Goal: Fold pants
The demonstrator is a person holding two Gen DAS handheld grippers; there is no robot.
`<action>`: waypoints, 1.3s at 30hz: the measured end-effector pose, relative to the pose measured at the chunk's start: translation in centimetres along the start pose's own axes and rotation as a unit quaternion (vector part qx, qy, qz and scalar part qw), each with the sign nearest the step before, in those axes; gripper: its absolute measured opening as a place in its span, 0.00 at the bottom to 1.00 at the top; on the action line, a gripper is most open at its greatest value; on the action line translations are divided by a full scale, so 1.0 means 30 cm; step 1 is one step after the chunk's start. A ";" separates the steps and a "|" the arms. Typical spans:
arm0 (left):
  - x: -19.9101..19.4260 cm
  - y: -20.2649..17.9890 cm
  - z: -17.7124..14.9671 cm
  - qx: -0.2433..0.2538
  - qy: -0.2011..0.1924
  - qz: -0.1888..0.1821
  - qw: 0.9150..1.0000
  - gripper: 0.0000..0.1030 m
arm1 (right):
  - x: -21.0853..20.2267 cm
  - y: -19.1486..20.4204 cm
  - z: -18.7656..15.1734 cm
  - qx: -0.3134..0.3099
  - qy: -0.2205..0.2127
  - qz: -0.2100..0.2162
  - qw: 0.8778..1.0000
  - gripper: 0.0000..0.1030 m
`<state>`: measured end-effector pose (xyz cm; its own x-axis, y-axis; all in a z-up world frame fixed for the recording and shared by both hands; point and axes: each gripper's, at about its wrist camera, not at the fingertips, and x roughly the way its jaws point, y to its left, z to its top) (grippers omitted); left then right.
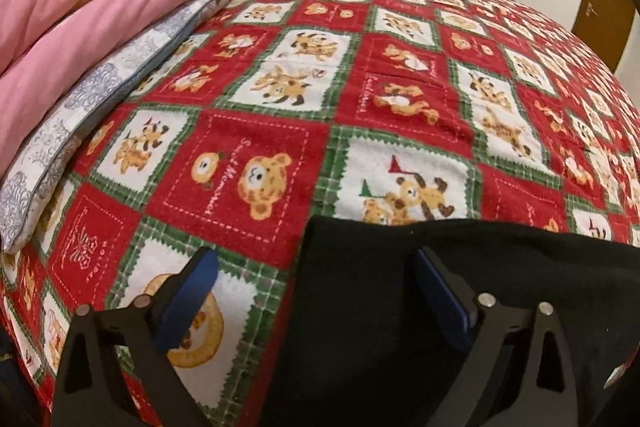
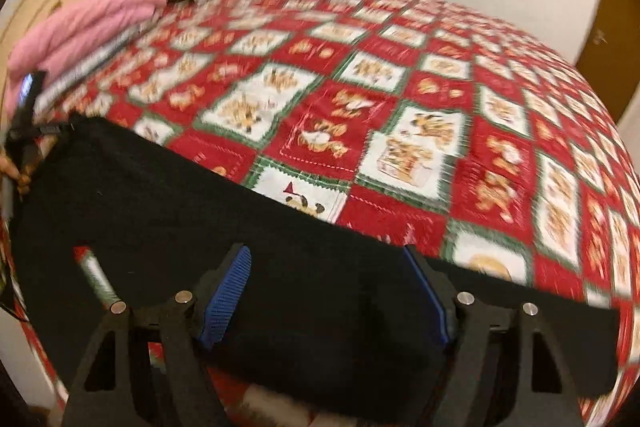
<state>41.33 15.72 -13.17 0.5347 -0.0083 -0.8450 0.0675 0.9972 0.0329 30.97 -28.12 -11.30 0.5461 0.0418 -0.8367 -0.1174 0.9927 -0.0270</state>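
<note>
My left gripper and right gripper both stand apart, unclamped, over the black fabric pants lying along the near edge of the red checked bear-print bedspread. I judge each should pinch one hem corner squarely before lifting. The pink folded blanket far left leaves the fold path clear.

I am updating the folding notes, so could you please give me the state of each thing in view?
black pants: spread flat along the bed's near edge.
left gripper: open, straddling the pants' end edge.
right gripper: open above the pants.
pink blanket: folded, stacked on a pillow.
bedspread: laid out smooth.
</note>
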 end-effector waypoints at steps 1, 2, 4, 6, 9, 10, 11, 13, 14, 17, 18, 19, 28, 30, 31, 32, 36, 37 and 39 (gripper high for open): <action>0.000 -0.004 0.001 0.004 -0.001 -0.001 1.000 0.93 | 0.031 0.003 0.019 -0.017 0.008 0.001 1.000 0.75; -0.001 -0.008 0.001 0.007 -0.002 -0.003 1.000 0.91 | 0.053 0.007 0.033 -0.031 0.011 0.005 0.999 0.75; -0.002 -0.020 0.004 0.016 -0.005 -0.005 1.000 0.88 | 0.114 0.030 0.057 -0.070 0.028 0.014 0.997 0.75; -0.001 -0.028 0.005 0.021 -0.007 -0.003 1.000 0.87 | 0.176 0.057 0.061 -0.108 0.054 0.002 0.993 0.75; 0.004 -0.032 0.008 0.024 -0.009 0.000 1.000 0.87 | 0.196 0.066 0.061 -0.127 0.046 0.006 0.991 0.75; 0.005 -0.033 0.009 0.024 -0.010 -0.001 1.000 0.87 | 0.199 0.058 0.060 -0.121 0.049 0.012 0.991 0.73; 0.005 -0.034 0.008 0.025 -0.012 -0.001 1.000 0.85 | 0.201 0.050 0.058 -0.111 0.053 0.026 0.992 0.58; 0.003 -0.043 0.012 0.029 -0.015 -0.005 0.999 0.78 | 0.190 0.044 0.056 -0.096 0.062 0.067 0.991 0.38; -0.001 -0.052 0.013 0.032 -0.018 -0.013 0.999 0.67 | 0.183 0.057 0.055 -0.103 0.068 0.072 0.990 0.18; -0.017 -0.093 0.016 0.048 -0.021 -0.016 0.998 0.41 | 0.153 0.109 0.049 -0.124 0.082 0.060 0.987 0.06; -0.021 -0.109 0.019 0.054 -0.019 -0.017 0.998 0.31 | 0.125 0.127 0.048 -0.131 0.075 0.045 0.987 0.06; -0.029 -0.124 0.023 0.057 -0.019 -0.014 0.998 0.28 | 0.102 0.128 0.052 -0.129 0.064 0.037 0.989 0.05; -0.270 -0.080 0.020 0.025 -0.120 -0.039 0.992 0.23 | -0.260 0.127 0.068 -0.076 -0.072 0.005 0.994 0.05; -0.328 -0.072 0.001 0.023 -0.144 -0.040 0.989 0.23 | -0.336 0.164 0.029 -0.077 -0.097 0.008 0.992 0.05; -0.362 -0.067 -0.017 0.024 -0.158 -0.040 0.986 0.23 | -0.376 0.191 -0.004 -0.081 -0.111 0.010 0.990 0.05; -0.388 -0.063 -0.034 0.024 -0.168 -0.038 0.985 0.23 | -0.407 0.214 -0.037 -0.084 -0.121 0.011 0.989 0.05; -0.482 -0.019 -0.146 0.014 -0.204 -0.041 0.978 0.23 | -0.494 0.309 -0.203 -0.105 -0.146 0.005 0.984 0.05; -0.506 -0.005 -0.185 0.009 -0.211 -0.044 0.976 0.23 | -0.511 0.338 -0.258 -0.112 -0.150 0.000 0.982 0.05; -0.542 0.028 -0.274 0.001 -0.229 -0.058 0.972 0.23 | -0.528 0.383 -0.350 -0.124 -0.151 -0.008 0.981 0.05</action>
<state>25.77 17.30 -3.79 0.8421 -0.1540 -0.5168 0.1514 0.9873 -0.0473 12.25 -18.55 -4.11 0.7660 0.0962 -0.6356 -0.2853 0.9369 -0.2020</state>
